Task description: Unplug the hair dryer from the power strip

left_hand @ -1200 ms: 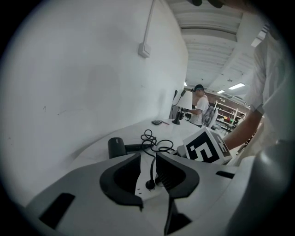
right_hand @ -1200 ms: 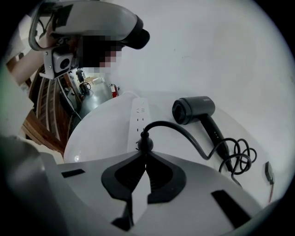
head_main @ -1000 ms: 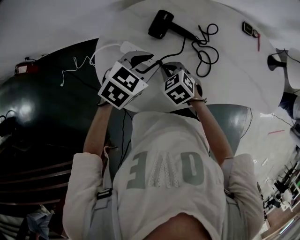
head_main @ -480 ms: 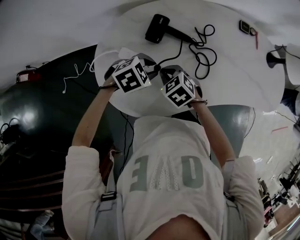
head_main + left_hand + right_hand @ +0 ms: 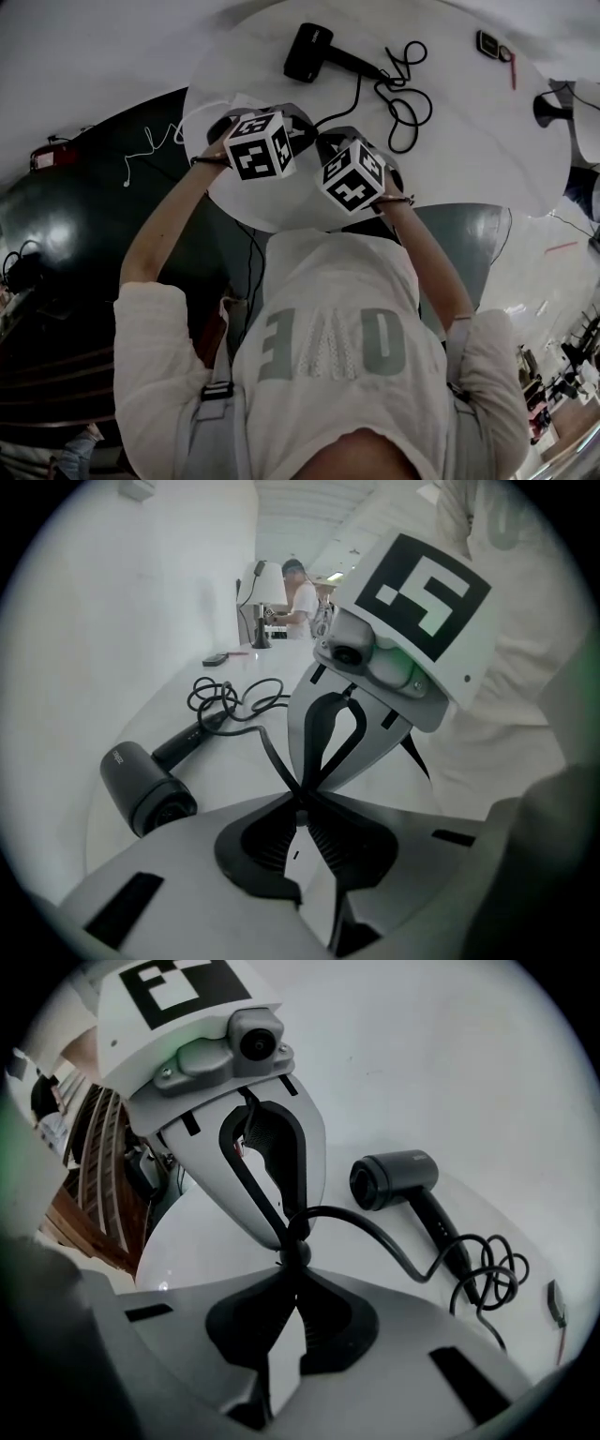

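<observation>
Low in the middle of its own view, the left gripper [image 5: 299, 803] is narrowing onto the white power strip [image 5: 300, 853], its jaws having just been closing from wide. To its right in the head view, the right gripper [image 5: 295, 1265] is pinching the black plug [image 5: 295, 1251] tightly. The plug is seemingly still sitting in the strip, so 1 pull is remaining. The hair dryer [image 5: 309, 52] is lying at the top middle. Since 1 second ago, the left gripper has been dropping and rolling.

Even, flat indoor light, greyish and low in contrast; white table [image 5: 469, 141] nearly washed out; dim dark left of head view with one glare patch; faint shadow under hair dryer [image 5: 145, 785]; gripper views fisheye, black corners, near jaws soft.
</observation>
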Available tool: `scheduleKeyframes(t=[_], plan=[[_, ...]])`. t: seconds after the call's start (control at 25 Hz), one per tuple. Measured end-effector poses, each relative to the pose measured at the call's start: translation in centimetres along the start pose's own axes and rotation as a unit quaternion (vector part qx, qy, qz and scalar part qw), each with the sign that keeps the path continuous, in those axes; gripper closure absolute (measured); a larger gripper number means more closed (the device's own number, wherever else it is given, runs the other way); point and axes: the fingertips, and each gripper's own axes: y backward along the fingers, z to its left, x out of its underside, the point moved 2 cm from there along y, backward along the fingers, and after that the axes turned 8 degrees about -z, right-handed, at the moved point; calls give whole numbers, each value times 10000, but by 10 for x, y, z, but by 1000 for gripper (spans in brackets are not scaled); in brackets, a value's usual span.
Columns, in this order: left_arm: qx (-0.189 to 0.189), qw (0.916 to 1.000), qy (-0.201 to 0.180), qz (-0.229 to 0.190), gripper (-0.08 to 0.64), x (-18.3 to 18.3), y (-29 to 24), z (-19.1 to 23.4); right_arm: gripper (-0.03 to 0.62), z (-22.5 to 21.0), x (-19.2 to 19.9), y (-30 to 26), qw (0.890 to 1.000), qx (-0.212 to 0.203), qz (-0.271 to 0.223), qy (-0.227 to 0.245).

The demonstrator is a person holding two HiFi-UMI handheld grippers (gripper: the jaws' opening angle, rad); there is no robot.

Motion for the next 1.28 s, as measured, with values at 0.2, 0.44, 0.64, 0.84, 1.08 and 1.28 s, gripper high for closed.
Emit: scheduleKeyframes(t=[0.2,0.44,0.64,0.84,1.08,1.28], plan=[[314,9978,464,-362,511,0,4,6,574,1,0,0,9999,-26,22,-166],[625,9976,238,-161,511,-3,4,6,574,0,-1,-1,9997,-98,149,-172],[550,9984,-68,-79,511,-1,4,1,574,2,0,0,9999,116,75,11],[892,9920,784,-434,511,1,10,12,574,0,-3,-3,9996,169,226,34],[676,9919,263,-1039,511,-40,38,10,574,0,-3,-3,9997,197,96,-80],[203,9938,-261,-1060,509,-82,96,26,574,0,-2,-2,9997,124,145,-131]])
